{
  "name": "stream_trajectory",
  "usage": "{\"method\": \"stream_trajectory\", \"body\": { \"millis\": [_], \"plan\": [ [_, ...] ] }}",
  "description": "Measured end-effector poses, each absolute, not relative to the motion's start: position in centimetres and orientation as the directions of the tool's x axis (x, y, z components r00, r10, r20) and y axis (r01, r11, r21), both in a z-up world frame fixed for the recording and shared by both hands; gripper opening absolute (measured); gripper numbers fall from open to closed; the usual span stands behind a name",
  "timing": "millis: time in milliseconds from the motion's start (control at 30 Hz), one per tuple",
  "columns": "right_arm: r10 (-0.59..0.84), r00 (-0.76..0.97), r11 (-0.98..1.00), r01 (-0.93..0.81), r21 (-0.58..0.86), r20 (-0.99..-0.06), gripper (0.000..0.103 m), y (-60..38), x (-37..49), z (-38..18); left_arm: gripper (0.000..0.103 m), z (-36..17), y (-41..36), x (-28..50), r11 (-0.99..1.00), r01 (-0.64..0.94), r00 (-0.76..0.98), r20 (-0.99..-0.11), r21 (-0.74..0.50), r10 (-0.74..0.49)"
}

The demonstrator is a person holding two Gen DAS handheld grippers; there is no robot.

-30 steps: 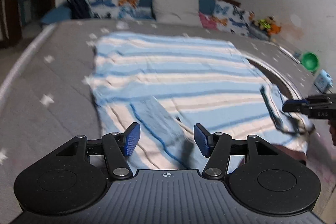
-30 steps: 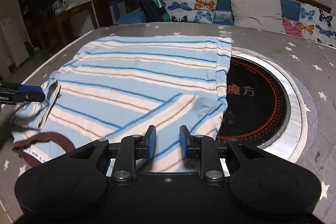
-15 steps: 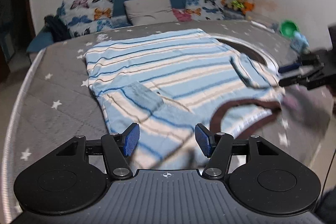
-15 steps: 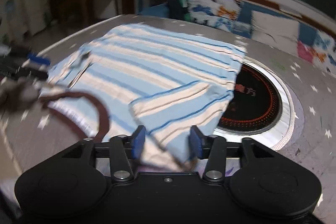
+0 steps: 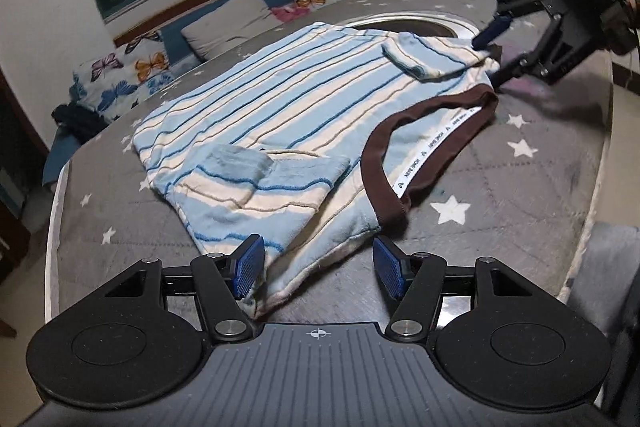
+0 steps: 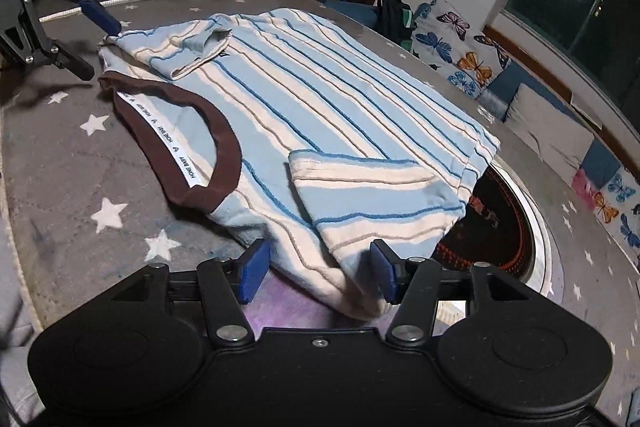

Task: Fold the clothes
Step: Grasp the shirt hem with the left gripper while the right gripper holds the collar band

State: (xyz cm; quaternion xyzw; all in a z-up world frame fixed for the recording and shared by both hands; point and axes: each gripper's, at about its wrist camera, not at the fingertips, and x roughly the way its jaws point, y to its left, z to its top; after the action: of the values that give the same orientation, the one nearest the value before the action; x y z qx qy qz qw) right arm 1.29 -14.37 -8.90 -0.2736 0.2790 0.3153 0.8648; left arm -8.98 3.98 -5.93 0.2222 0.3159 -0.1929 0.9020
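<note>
Two matching handheld grippers. The left gripper [image 5: 319, 269] fills the bottom of its own view: a matte black body with two large round discs at lower left and lower right, a ribbed grey centre panel marked with a small white crosshair, and silver screws at the joints. Its two fingers [image 5: 249, 265] end in ridged blue pads. The right gripper [image 6: 318, 270] looks the same, though its centre panel is plain black with one small screw. In the upper right of the left view, its boxy black housing shows a small green light.
</note>
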Motion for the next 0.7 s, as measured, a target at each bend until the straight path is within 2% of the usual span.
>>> {"method": "stream_trajectory", "body": {
  "millis": [67,133,200,267,333,400,433,533,700],
  "plan": [
    [0.401,0.632,0.656,-0.703,-0.273,-0.663,0.055,-14.3,1.7,-8.8,0.061,-6.2,4.1,-8.7,0.818,0.498,0.724,-0.657,0.287,-0.210],
    [0.410,0.618,0.660,-0.708,-0.249,-0.671,0.041,-14.3,2.1,-8.6,0.061,-6.3,4.1,-8.5,0.812,0.507,0.724,-0.654,0.288,-0.220],
    [0.413,0.614,0.665,-0.708,-0.238,-0.672,0.037,-14.2,2.2,-8.5,0.061,-6.4,4.3,-8.2,0.807,0.519,0.717,-0.657,0.281,-0.233],
    [0.416,0.613,0.669,-0.707,-0.230,-0.672,0.030,-14.0,2.3,-8.3,0.055,-6.4,4.5,-7.9,0.804,0.535,0.704,-0.663,0.260,-0.254],
    [0.419,0.611,0.674,-0.705,-0.221,-0.672,0.020,-13.8,2.3,-8.2,0.028,-6.4,4.7,-7.7,0.801,0.554,0.685,-0.672,0.229,-0.282],
    [0.422,0.609,0.678,-0.704,-0.212,-0.672,0.013,-13.6,2.4,-8.0,0.014,-6.4,4.7,-7.5,0.801,0.569,0.661,-0.685,0.189,-0.308],
    [0.423,0.608,0.680,-0.703,-0.208,-0.671,0.008,-13.5,2.4,-7.9,0.012,-6.4,4.6,-7.6,0.802,0.567,0.663,-0.683,0.188,-0.308],
    [0.428,0.606,0.686,-0.701,-0.195,-0.671,0.004,-13.2,2.5,-7.7,0.008,-6.3,4.5,-7.9,0.813,0.555,0.673,-0.671,0.178,-0.312],
    [0.445,0.592,0.681,-0.711,-0.176,-0.672,0.004,-12.8,1.1,-7.0,0.006,-4.9,5.4,-8.9,0.848,0.517,0.694,-0.639,0.121,-0.332]
  ]
}}
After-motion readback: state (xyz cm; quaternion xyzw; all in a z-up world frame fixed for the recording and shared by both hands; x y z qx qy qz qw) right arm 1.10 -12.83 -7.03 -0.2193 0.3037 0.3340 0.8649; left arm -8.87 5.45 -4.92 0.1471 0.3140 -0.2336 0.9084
